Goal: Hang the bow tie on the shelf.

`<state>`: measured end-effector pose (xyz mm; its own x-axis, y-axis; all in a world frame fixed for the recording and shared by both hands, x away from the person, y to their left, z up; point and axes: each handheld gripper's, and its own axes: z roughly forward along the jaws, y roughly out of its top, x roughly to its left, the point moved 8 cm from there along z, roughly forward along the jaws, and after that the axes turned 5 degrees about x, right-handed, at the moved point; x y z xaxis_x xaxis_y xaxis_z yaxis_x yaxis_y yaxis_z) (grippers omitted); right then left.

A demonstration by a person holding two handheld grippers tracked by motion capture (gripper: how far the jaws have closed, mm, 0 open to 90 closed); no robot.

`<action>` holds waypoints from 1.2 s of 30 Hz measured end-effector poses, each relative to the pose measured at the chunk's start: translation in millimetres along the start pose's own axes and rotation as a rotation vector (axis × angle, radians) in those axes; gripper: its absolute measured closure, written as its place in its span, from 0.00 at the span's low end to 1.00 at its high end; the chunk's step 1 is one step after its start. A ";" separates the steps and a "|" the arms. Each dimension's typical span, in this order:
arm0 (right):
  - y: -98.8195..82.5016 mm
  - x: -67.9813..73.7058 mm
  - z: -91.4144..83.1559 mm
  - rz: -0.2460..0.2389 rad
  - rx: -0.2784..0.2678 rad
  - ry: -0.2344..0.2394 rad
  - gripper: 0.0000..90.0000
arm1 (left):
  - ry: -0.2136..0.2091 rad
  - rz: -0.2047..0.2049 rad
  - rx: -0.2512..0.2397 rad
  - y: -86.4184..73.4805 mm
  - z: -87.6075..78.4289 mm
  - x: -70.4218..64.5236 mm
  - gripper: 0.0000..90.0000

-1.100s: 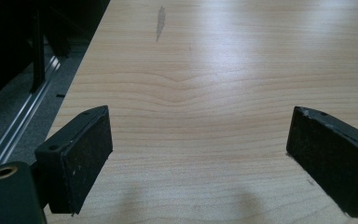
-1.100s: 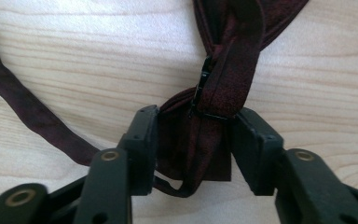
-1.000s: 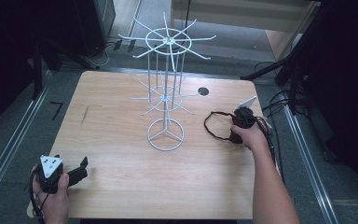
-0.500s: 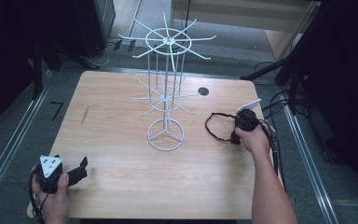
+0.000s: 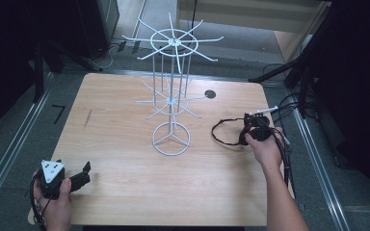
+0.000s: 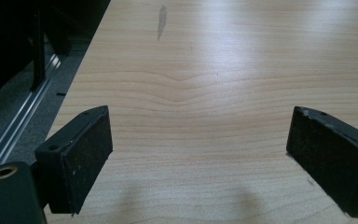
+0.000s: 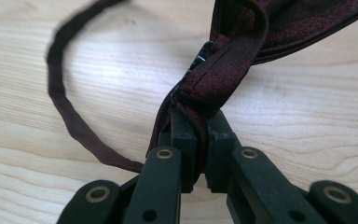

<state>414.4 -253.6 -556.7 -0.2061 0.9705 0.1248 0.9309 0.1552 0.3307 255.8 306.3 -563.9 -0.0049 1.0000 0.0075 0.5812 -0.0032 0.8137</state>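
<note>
Left gripper [image 5: 72, 180] rests at the worktop's [image 5: 125, 192] near-left corner, jaws spread wide over bare wood, nothing between them.

Wire display stand [image 5: 172, 103] sits mid-worktop, slightly toward the far edge. All its arms are bare, so I judge the hanging has not started.

Right gripper [image 7: 198, 140] is near the right edge, jaws pressed together and pinching the dark red bow tie [image 7: 223, 70] at its knot. Its strap [image 5: 224, 135] loops out on the wood toward the stand. I read this as the pick-up just made; still left are carrying the tie across and hooking its strap over one of the stand's arms.

Against the earlier frame: the right jaws have just been closing onto the tie, and that hand has shifted a little toward the right edge with it. The left gripper and stand are unchanged.
</note>
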 end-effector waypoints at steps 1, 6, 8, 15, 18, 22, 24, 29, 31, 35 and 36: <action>0.2 1.1 -3.2 0.003 -0.022 0.001 0.95 | 0.000 0.000 0.000 0.0 0.0 -0.1 0.08; 0.1 8.5 -17.0 -0.018 -0.110 0.016 0.95 | 0.002 0.000 0.000 0.0 0.0 -0.1 0.08; 0.1 10.1 -19.4 -0.021 -0.125 0.018 0.95 | 0.001 0.001 0.000 0.0 0.0 0.0 0.08; 2.7 24.4 -34.7 -0.034 -0.276 0.043 0.95 | -0.001 0.001 0.000 0.0 -0.1 0.0 0.08; 4.3 29.6 -38.9 -0.044 -0.321 0.041 0.95 | 0.000 0.000 0.000 0.0 -0.1 0.0 0.08; 7.7 37.0 -45.3 -0.051 -0.376 0.055 0.95 | -0.001 0.001 0.000 0.0 0.0 -0.1 0.08; 9.1 41.1 -48.4 -0.061 -0.396 0.060 0.95 | -0.001 0.001 0.000 0.0 -0.1 -0.1 0.08; 11.4 49.6 -56.1 -0.079 -0.440 0.066 0.95 | 0.000 0.002 0.000 0.0 0.0 -0.1 0.08; 12.2 51.5 -58.7 -0.081 -0.459 0.068 0.95 | 0.000 0.001 -0.001 0.0 -0.1 -0.1 0.08; 14.0 56.5 -65.1 -0.092 -0.502 0.080 0.95 | 0.001 0.000 -0.001 0.0 -0.1 -0.1 0.08; 14.5 57.7 -66.5 -0.097 -0.509 0.080 0.95 | 0.001 0.000 0.000 0.0 -0.1 -0.1 0.08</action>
<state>395.9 -207.6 -482.5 -0.3253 0.9358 0.1358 0.6462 0.1151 0.7545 255.7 306.3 -563.8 -0.0055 0.9999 0.0085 0.5808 -0.0037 0.8140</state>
